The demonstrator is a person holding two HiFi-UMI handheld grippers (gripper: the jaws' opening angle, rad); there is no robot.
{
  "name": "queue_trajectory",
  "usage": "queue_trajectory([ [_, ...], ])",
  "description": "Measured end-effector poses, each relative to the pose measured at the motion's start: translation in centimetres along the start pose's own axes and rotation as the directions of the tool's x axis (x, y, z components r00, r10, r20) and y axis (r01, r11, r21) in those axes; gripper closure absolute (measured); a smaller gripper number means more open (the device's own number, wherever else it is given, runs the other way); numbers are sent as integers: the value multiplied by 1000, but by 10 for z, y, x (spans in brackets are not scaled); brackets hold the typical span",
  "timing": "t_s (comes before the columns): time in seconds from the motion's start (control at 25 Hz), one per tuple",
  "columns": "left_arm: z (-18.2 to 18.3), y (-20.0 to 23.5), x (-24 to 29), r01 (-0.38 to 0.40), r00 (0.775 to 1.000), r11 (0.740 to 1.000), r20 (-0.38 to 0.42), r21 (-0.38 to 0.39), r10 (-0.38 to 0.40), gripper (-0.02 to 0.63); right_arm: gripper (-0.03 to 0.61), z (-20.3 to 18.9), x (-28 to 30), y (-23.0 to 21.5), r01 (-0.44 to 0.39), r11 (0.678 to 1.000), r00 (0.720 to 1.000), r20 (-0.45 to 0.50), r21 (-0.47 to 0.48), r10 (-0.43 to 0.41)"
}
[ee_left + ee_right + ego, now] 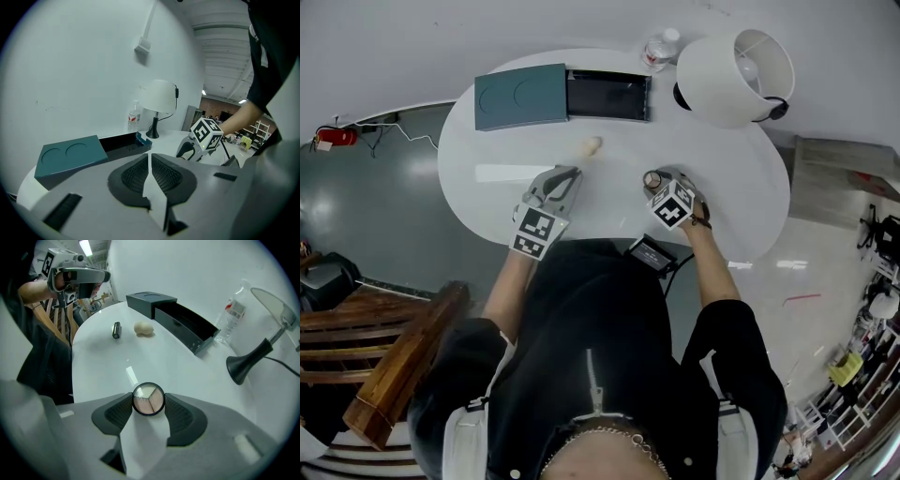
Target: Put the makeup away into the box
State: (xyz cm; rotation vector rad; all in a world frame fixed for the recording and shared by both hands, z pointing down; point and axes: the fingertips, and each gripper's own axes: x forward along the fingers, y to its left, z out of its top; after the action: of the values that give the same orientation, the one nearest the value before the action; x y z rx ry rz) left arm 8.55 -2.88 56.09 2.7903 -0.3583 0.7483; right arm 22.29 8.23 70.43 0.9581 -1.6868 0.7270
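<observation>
A round makeup compact (148,398) with three tan shades lies on the white table (722,187). My right gripper (148,405) points steeply down with its pads against both sides of the compact (652,178). My left gripper (149,164) is shut and holds nothing; in the head view it (566,176) rests low over the table's front left. Beyond it lie a beige sponge (592,145) and a small dark tube (116,330). The box stands at the far edge, its black tray (607,95) open beside the teal lid (520,96).
A white lamp (736,75) and a water bottle (659,49) stand at the back right of the table. A small black device (650,253) sits at the table's near edge. A wooden chair (403,366) is on the floor at the left.
</observation>
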Motion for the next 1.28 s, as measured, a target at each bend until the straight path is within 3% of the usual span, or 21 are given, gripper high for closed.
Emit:
queue_trajectory([
  [0.64, 1, 13, -3, -46, 999, 998, 19, -32, 47, 598, 370, 102, -55, -54, 62, 971, 994, 97, -230, -41],
  [1.04, -10, 36, -17, -117, 993, 990, 8, -80, 118, 598, 370, 191, -60, -87, 78, 986, 970, 239, -150, -41],
  [1.28, -17, 53, -25, -158, 987, 981, -2, -110, 159, 598, 370, 227, -37, -100, 62, 991, 970, 240, -119, -31],
])
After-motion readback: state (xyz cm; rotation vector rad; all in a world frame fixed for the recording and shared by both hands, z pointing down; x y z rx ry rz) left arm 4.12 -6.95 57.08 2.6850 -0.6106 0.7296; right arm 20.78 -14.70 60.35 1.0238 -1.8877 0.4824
